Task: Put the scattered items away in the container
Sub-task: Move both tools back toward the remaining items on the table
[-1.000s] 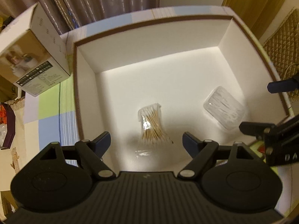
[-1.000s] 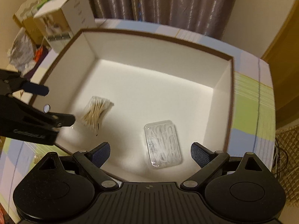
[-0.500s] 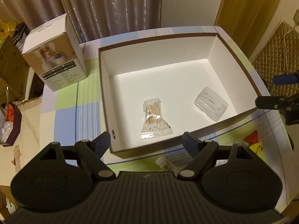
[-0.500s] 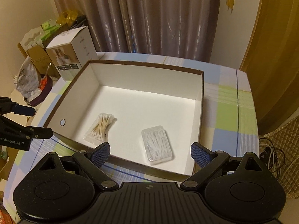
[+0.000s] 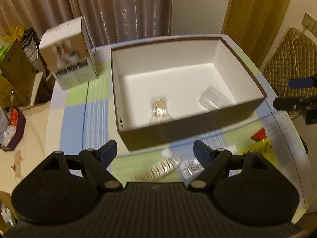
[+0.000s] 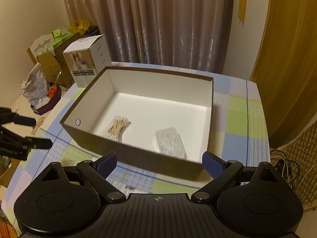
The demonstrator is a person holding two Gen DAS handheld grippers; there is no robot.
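A brown box with a white inside [image 5: 186,125] [image 6: 138,156] stands on the checked tablecloth. In it lie a bag of cotton swabs [image 5: 159,110] [image 6: 116,128] and a clear plastic case [image 5: 214,98] [image 6: 171,143]. My left gripper [image 5: 155,150] is open and empty, held above the cloth in front of the box. Below it lie a small bottle with a strip of sticks [image 5: 158,168] and a small clear packet [image 5: 191,167]. A red and yellow wrapper [image 5: 260,140] lies to the right. My right gripper [image 6: 159,163] is open and empty, in front of the box's near wall.
A white product carton [image 5: 69,67] [image 6: 87,59] stands left of the box. Bags and cardboard boxes [image 6: 45,75] crowd the floor at the left. A quilted cushion [image 5: 291,59] and cables [image 6: 287,166] lie off the table's right edge. Curtains hang behind.
Both grippers have drawn back and up out of the box toward the table's near side. The box's front wall and the loose items on the cloth have come into view.
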